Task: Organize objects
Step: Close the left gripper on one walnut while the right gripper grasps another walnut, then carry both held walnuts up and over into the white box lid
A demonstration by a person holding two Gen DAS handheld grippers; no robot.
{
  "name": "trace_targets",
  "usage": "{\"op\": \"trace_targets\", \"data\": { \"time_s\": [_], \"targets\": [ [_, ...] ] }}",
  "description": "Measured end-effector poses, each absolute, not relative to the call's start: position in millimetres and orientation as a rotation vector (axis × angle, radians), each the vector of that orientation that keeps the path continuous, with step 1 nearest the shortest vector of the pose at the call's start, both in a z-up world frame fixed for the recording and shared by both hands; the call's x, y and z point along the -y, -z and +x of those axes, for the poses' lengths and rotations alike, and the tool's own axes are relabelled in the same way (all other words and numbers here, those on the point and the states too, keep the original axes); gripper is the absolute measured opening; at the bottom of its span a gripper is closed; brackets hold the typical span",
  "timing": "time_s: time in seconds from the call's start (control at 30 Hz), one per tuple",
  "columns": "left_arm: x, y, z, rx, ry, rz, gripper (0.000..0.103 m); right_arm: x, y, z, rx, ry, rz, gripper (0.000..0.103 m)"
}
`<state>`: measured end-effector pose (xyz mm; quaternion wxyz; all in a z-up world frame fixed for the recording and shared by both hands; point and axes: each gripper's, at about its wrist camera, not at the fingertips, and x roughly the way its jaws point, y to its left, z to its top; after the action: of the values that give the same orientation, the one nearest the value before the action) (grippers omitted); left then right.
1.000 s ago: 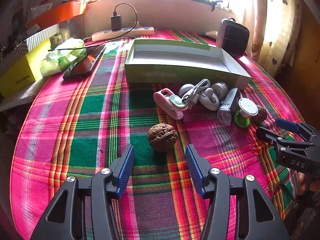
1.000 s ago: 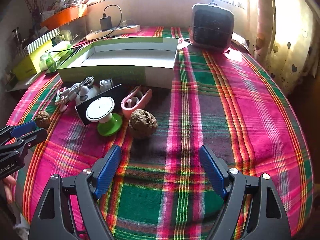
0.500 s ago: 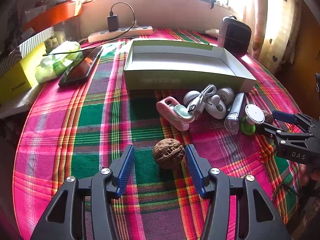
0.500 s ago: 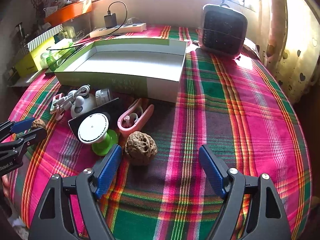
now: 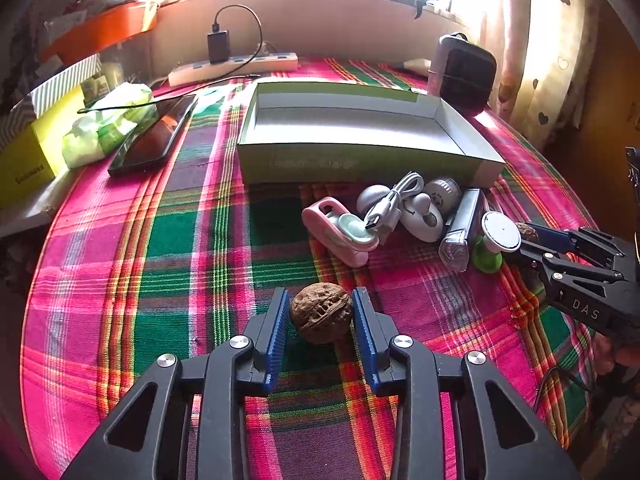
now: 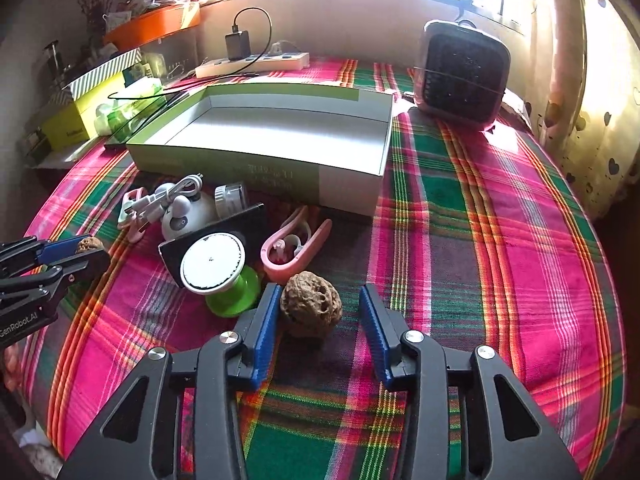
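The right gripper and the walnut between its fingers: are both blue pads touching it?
Apart on one side. In the right wrist view the right gripper is closing; one pad meets the walnut, while cloth shows between the nut and the other pad.

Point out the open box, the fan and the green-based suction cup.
open box (image 6: pixel 352 186): right wrist view, on its near outer wall.
fan (image 6: pixel 464 72): right wrist view, on its dark front grille.
green-based suction cup (image 6: pixel 212 263): right wrist view, on its white round face.
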<state>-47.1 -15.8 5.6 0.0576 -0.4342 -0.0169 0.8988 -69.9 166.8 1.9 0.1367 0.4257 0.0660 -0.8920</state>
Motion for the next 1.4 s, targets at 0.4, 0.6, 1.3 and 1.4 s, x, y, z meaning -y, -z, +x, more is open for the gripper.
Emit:
{"op": "trace_targets", "data": {
  "time_s": [0.4,0.6,1.3,1.4],
  "targets": [
    [14,-7,-47,0.053,-2.711,-1.307,0.029,-166,-2,-68,-0.167,2.595,1.235,0.031],
    [10,-14,-49,0.04,-2.715,-1.281,0.029,-166,-5,-66,-0.147,2.604,1.228,0.031],
    [10,-57,-102,0.039,-2.742,-1.152,0.029,-153,-52,-97,-0.089,2.622,1.11,0.031],
    [13,-59,-117,0.056,-2.741,-1.156,0.029,-149,-58,-109,-0.064,2.622,1.103,0.031]
  ]
}}
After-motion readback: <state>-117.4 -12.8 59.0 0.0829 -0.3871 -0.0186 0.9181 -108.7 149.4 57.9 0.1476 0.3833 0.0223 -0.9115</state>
